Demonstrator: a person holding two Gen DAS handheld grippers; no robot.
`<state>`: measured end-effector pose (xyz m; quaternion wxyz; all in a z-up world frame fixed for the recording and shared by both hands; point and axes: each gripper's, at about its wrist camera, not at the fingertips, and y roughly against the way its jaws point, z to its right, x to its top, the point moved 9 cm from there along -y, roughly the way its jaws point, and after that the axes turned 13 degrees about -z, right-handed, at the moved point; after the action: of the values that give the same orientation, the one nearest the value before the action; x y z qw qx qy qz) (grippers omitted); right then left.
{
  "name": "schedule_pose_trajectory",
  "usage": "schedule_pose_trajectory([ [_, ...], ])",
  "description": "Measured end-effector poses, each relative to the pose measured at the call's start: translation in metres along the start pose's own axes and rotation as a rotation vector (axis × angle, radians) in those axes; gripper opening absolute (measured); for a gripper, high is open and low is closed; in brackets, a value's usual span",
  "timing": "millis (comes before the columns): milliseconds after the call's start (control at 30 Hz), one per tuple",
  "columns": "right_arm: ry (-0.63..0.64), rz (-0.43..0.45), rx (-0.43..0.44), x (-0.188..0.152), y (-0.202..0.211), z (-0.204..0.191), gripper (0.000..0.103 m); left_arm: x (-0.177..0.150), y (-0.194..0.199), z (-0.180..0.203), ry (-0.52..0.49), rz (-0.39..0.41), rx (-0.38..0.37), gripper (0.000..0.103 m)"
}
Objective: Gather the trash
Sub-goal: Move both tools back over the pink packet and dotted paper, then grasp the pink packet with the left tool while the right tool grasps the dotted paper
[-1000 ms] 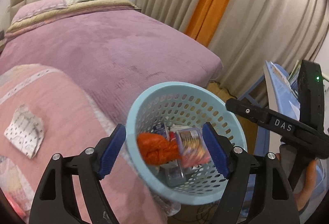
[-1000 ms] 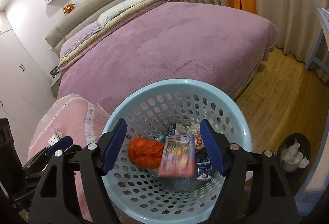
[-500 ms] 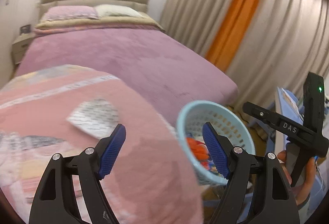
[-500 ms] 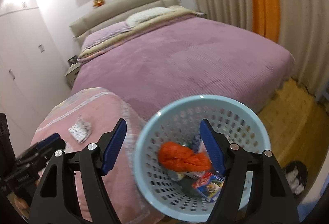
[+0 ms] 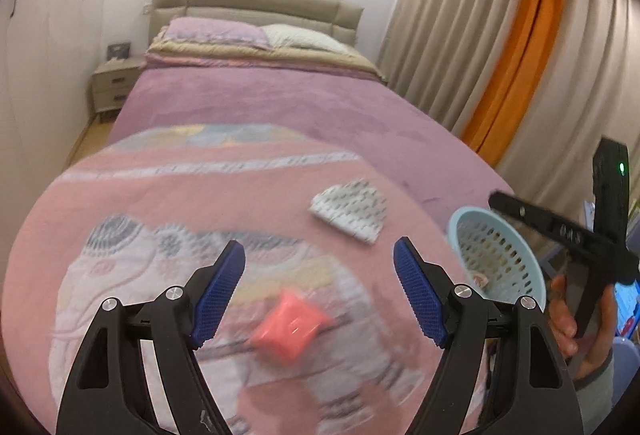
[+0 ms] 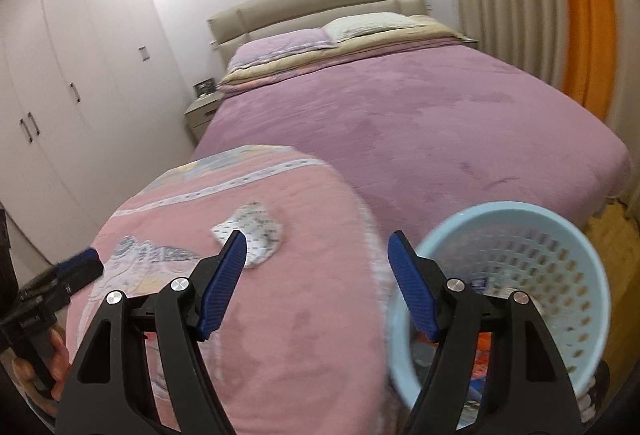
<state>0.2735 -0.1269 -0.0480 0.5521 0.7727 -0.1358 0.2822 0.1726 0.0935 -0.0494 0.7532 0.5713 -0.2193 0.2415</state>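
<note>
At the lower centre of your left wrist view, your left gripper [image 5: 319, 291] hangs over the pink quilt [image 5: 168, 203], jaws apart and empty. A blurred pink wrapper [image 5: 289, 331] lies on the quilt between them, and a dotted white wrapper [image 5: 352, 210] sits right of centre. In the right wrist view your right gripper [image 6: 316, 285] also stands apart, holding nothing, with the light blue basket [image 6: 600, 275] at lower right, trash inside.
</note>
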Motion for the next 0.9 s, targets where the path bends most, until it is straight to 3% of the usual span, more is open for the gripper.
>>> schedule_pose_trajectory([
  [300, 0.070, 0.003, 0.024, 0.010, -0.043, -0.045, 0.064, -0.044, -0.035, -0.011, -0.024, -0.123, 0.012, 0.075],
  [433, 0.082, -0.017, 0.013, 0.016, -0.059, -0.054, 0.064, -0.054, -0.047, -0.016, -0.039, -0.143, 0.068, 0.075],
  [600, 0.094, -0.049, 0.008, 0.021, -0.079, -0.060, 0.064, -0.059, -0.052, -0.017, -0.035, -0.144, 0.079, 0.075],
  [700, 0.111, -0.069, 0.007, 0.022, -0.092, -0.064, 0.064, -0.060, -0.055, -0.016, -0.041, -0.149, 0.080, 0.070],
  [833, 0.111, -0.100, -0.004, 0.022, -0.113, -0.065, 0.064, -0.065, -0.062, -0.012, -0.056, -0.171, 0.079, 0.050],
  [900, 0.108, -0.117, -0.006, 0.021, -0.123, -0.064, 0.064, -0.066, -0.062, -0.010, -0.067, -0.164, 0.090, 0.048],
])
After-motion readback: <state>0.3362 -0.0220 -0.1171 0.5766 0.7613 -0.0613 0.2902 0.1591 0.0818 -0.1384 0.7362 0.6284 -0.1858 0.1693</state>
